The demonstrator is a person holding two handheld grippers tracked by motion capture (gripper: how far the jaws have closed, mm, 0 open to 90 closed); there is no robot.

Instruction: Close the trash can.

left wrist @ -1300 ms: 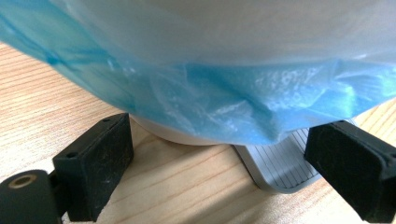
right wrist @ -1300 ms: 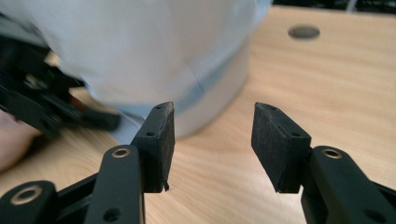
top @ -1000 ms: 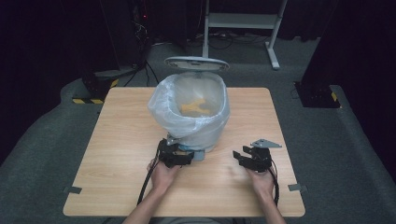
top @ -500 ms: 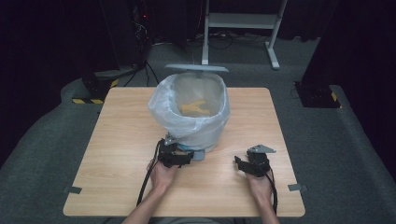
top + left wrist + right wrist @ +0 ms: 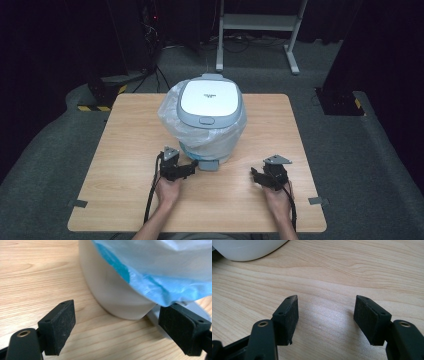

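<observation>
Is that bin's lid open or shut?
Shut. In the high view the white lid lies flat over the bin, with the plastic liner bag bunched around the rim beneath it.

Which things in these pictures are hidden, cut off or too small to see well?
- Inside of the bin: high view, hidden by its closed lid.
- Print on the lid: high view, too small to read.
- Grey pedal: left gripper view, partly hidden by the blue bag and one jaw.
- Bin base: right gripper view, cut off by the top edge.
</observation>
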